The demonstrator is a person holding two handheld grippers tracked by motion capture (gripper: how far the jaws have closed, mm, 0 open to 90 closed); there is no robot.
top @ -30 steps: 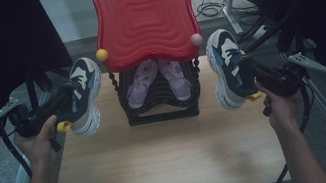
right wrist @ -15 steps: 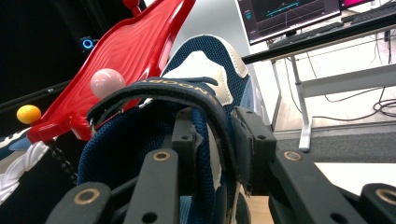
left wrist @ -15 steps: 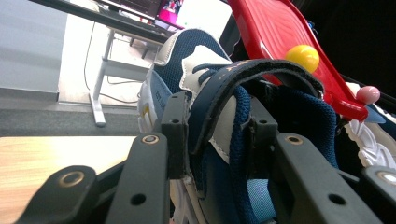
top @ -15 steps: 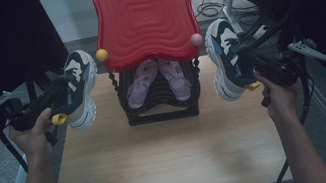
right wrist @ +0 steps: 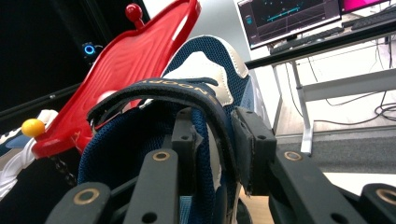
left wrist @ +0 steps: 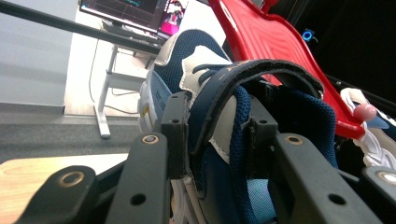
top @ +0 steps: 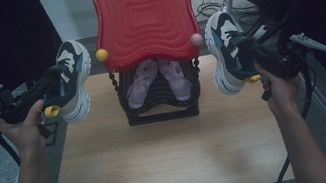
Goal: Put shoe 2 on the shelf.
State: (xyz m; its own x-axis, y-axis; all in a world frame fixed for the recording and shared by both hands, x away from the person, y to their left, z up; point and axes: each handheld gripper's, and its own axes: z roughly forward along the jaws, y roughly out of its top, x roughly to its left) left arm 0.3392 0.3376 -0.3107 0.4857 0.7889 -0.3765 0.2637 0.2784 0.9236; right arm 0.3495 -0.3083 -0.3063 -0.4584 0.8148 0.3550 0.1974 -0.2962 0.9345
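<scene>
Black shoe rack (top: 162, 114) holding pink slippers (top: 158, 79), red tray (top: 145, 16) on top

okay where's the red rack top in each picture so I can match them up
High view: red top at top centre, between the two sneakers.
Left gripper view: upper right, slanting behind the held sneaker.
Right gripper view: upper left, behind the held sneaker.
Shared landmark: its yellow knob, at lower left in the right gripper view.

One sneaker (top: 72, 79) is held off the table (top: 174, 165) left of the rack (top: 160, 99), the other sneaker (top: 225, 55) right of it. A pair of sandals (top: 159, 79) is seated in the rack, under the tray (top: 145, 16).
</scene>
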